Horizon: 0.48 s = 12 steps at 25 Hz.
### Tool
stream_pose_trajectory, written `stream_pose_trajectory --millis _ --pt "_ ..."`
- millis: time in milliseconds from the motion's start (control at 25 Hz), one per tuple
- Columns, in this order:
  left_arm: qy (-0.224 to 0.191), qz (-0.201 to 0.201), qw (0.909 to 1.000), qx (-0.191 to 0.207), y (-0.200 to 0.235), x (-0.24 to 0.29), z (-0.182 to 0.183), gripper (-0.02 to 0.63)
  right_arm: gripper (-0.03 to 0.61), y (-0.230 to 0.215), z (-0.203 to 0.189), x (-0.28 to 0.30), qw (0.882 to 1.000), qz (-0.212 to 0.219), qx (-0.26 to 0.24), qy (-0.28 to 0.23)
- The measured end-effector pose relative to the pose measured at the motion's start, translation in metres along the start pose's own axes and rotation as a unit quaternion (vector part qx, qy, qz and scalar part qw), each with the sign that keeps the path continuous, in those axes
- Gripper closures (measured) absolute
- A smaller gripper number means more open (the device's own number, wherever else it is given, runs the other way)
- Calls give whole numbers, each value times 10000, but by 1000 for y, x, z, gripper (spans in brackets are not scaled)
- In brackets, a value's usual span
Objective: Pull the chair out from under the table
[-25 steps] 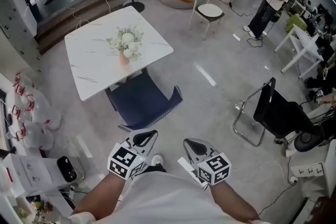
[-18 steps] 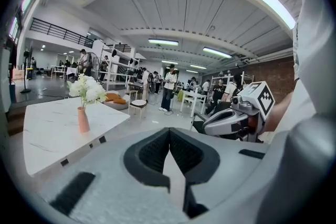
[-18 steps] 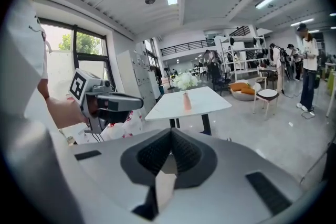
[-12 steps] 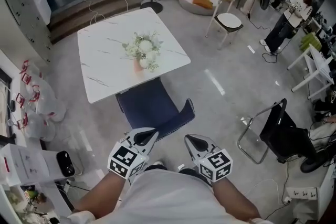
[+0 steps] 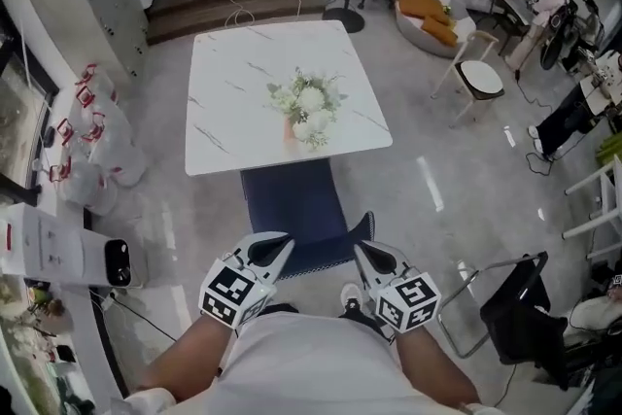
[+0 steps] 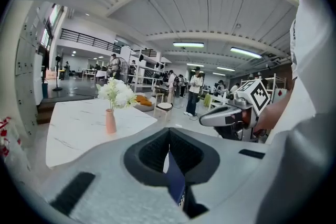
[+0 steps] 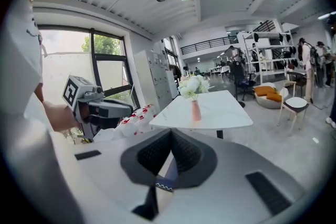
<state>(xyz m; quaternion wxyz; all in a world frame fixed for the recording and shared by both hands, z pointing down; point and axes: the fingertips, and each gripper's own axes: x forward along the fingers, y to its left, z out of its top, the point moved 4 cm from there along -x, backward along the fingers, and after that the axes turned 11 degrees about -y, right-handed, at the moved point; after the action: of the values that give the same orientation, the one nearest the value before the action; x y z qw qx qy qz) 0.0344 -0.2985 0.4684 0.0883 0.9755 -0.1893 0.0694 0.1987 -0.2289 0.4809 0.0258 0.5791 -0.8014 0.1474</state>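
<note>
Nearest, the person's white sleeves carry the two tools side by side. The left claw [image 5: 273,250] and the right claw [image 5: 372,256] each have their jaws pressed together with nothing in them. They point forward and a little down, close to the two ends of the backrest. That looks like a line-up for taking its top edge, and the jaws would have to part first.

Just beyond them is the navy chair [image 5: 296,204]. Its backrest faces the person and the far part of its seat is tucked beneath the near edge of the white marble tabletop [image 5: 233,92], so the task is not yet done. A straight pull toward the person seems enough, as the floor behind the chair looks open. A pink vase [image 5: 290,132] of white flowers stands on the tabletop near that same edge. It is top-heavy, so a knock to the table could tip it.

Farther off are red-and-white bags [image 5: 89,143] on the left, a black folding chair [image 5: 507,304] on the right, a white-seated stool [image 5: 478,79] and orange cushions [image 5: 433,9].

Only the head view shows how far the seat sits under the tabletop. Each gripper view shows just a navy sliver of chair with a patterned trim past its closed jaws. Those views do give a level look that the head view lacks: the vase standing upright, people far across the hall, and each claw seen from the other. The right gripper view also takes in the windows.
</note>
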Motion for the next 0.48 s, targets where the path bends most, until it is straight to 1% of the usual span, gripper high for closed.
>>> stream_pose_trajectory --millis 240,480 --pt "-112 656 9978 -52 -5 23 9 604 572 -27 15 23 9961 847 -209 103" --pt "-81 1177 9929 -116 -16 43 12 604 572 -53 25 29 9895 1387 -372 185"
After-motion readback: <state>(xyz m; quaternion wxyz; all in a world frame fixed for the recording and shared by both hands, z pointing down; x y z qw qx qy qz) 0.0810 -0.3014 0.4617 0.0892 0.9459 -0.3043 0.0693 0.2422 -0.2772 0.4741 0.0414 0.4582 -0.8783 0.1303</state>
